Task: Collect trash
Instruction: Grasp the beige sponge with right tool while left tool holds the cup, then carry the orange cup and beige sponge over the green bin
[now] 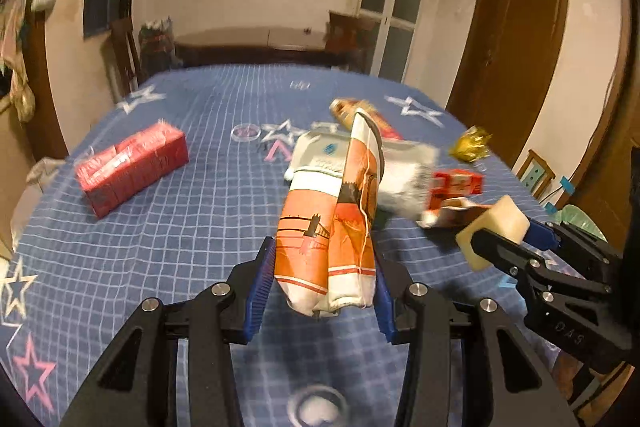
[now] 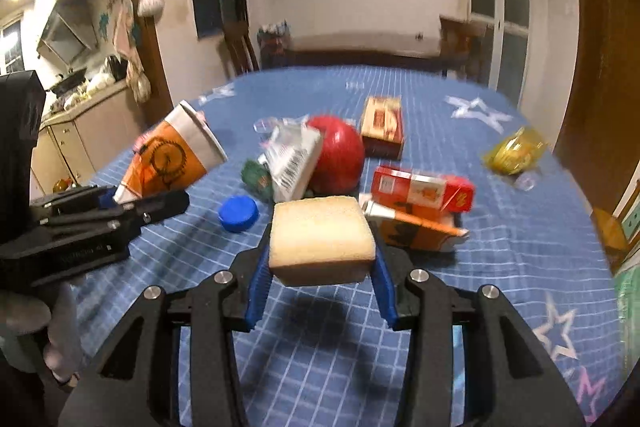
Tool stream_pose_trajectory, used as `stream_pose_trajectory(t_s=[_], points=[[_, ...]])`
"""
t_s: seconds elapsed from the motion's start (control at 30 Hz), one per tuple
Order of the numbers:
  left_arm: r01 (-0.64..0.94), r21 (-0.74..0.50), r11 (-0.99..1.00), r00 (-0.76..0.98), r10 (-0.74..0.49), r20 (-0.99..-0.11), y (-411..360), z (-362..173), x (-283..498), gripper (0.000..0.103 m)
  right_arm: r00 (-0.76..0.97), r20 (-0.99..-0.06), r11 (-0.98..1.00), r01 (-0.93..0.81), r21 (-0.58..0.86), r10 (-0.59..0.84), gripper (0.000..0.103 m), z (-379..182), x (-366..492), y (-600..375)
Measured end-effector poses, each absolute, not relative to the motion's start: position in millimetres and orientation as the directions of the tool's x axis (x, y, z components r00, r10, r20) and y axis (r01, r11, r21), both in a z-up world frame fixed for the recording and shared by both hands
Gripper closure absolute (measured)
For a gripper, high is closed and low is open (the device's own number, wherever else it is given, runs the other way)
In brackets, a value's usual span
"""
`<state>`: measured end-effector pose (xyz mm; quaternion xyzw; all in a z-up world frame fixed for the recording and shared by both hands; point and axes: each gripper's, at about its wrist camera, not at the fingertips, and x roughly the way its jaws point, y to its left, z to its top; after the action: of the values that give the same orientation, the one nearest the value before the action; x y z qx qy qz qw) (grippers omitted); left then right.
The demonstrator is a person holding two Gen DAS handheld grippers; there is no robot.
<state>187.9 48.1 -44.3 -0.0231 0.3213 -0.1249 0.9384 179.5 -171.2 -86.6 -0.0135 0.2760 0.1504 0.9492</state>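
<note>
Paper cup [image 1: 328,223], crushed flat, sits clamped in our left gripper [image 1: 324,291], its long axis pointing forward and up, away from the fingers. Our right gripper [image 2: 320,267] squeezes a sponge [image 2: 322,239] lying crosswise above the tablecloth [image 2: 500,267].

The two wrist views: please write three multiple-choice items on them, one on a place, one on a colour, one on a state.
1. Where does the blue bottle cap lie?
A. on the tablecloth
B. inside the paper cup
C. on the red apple

2. What colour is the wrapped pack seen in the left wrist view?
A. green
B. red
C. yellow

3. What does the right gripper hold?
A. nothing
B. a carton
C. the pale sponge

Answers: 1 A, it rests on the blue checked cloth; 2 B, its wrapping is red; 3 C, the jaws press the sponge on both sides.
</note>
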Motion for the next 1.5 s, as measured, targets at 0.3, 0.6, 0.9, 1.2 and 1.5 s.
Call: stream_pose_trajectory(t_s=[0.3,0.6,0.9,1.2,1.5], points=[[0.211,-0.094,0.973,0.845,-0.23,-0.483,17.2,-10.2,129.2,0.057,0.879,-0.419,0.971,-0.236,0.033,0.227,0.061,-57.3,135.8,-196.0],[0.227,-0.072,0.971,0.877,-0.236,-0.419,-12.6,15.9,100.1,0.057,0.91,-0.369,0.98,-0.197,0.019,0.19,0.061,-43.7,113.0,-219.7],[0.24,-0.066,0.968,0.883,-0.247,-0.399,-30.3,26.6,86.3,0.057,0.92,-0.354,0.985,-0.174,0.015,0.168,0.061,-39.1,100.7,-234.5],[0.246,-0.057,0.968,0.881,-0.248,-0.404,-34.4,26.2,90.5,0.057,0.92,-0.353,0.985,-0.172,0.021,0.169,0.061,-39.7,98.1,-239.0],[0.247,-0.056,0.967,0.877,-0.248,-0.412,-33.2,23.2,96.9,0.057,0.92,-0.352,0.985,-0.174,0.021,0.17,0.061,-40.4,97.5,-238.9]])
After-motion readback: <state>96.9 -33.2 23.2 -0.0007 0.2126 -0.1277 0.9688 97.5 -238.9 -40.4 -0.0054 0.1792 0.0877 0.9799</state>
